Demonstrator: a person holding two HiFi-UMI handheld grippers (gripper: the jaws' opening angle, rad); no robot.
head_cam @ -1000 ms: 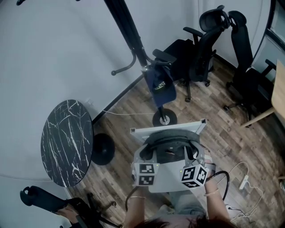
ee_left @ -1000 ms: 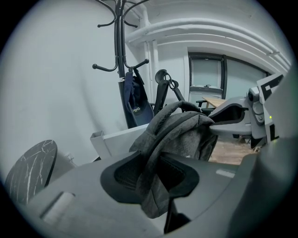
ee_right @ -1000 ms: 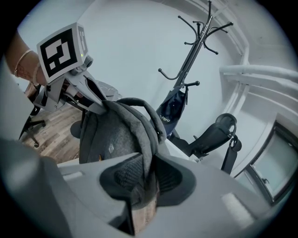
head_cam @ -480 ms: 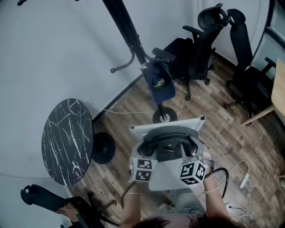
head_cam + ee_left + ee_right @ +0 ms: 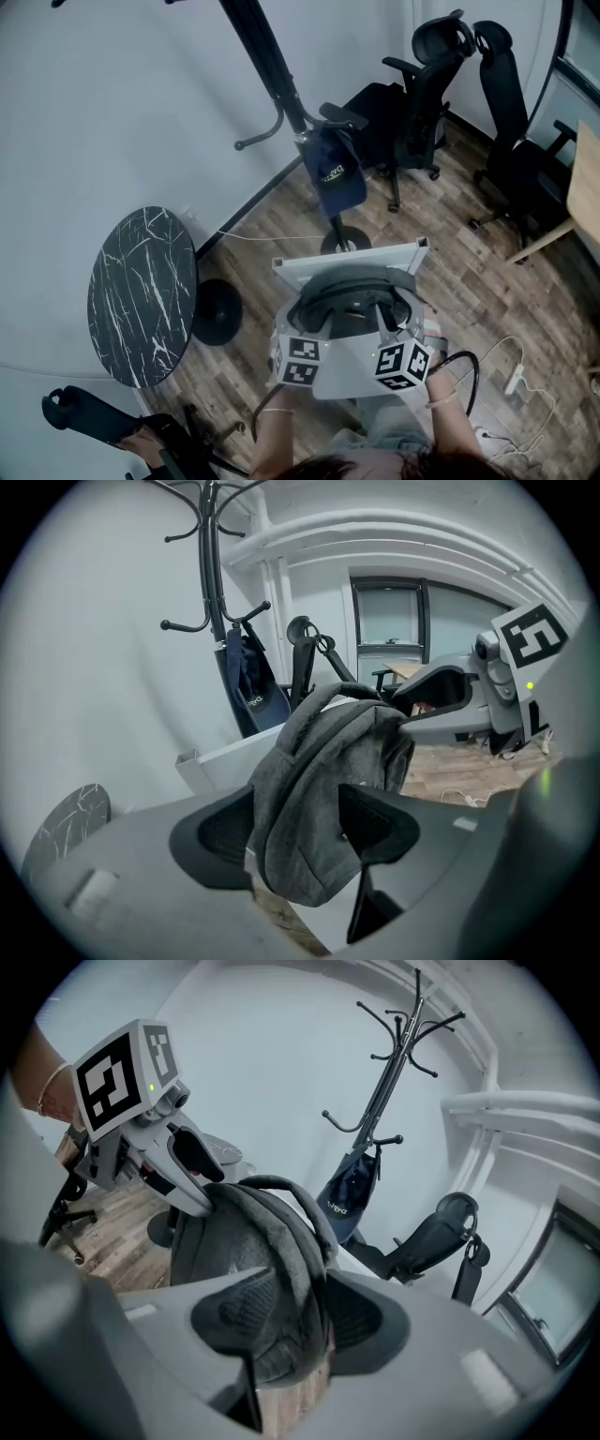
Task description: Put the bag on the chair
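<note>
A grey backpack [image 5: 352, 302] stands on the white chair [image 5: 349, 380], its back toward the chair's backrest [image 5: 309, 270]. My left gripper [image 5: 314, 326] is at the bag's left side and my right gripper [image 5: 394, 323] at its right side. In the left gripper view the backpack [image 5: 323, 761] hangs between the jaws of the left gripper [image 5: 300, 829], which are opening and stand wide. The right gripper view shows the backpack [image 5: 248, 1241] and its strap between the jaws of the right gripper [image 5: 300, 1321], also opening and wide. The pads do not visibly squeeze the fabric.
A black coat stand with a dark blue bag [image 5: 334, 178] rises behind the chair. Black office chairs [image 5: 422, 103] stand at the back right. A round black marble table [image 5: 141, 295] is at the left. Cables and a power strip [image 5: 514, 380] lie on the wooden floor at the right.
Both grippers' jaws have spread apart around the backpack. The marker cubes have shifted slightly toward me. The backpack stays on the chair.
</note>
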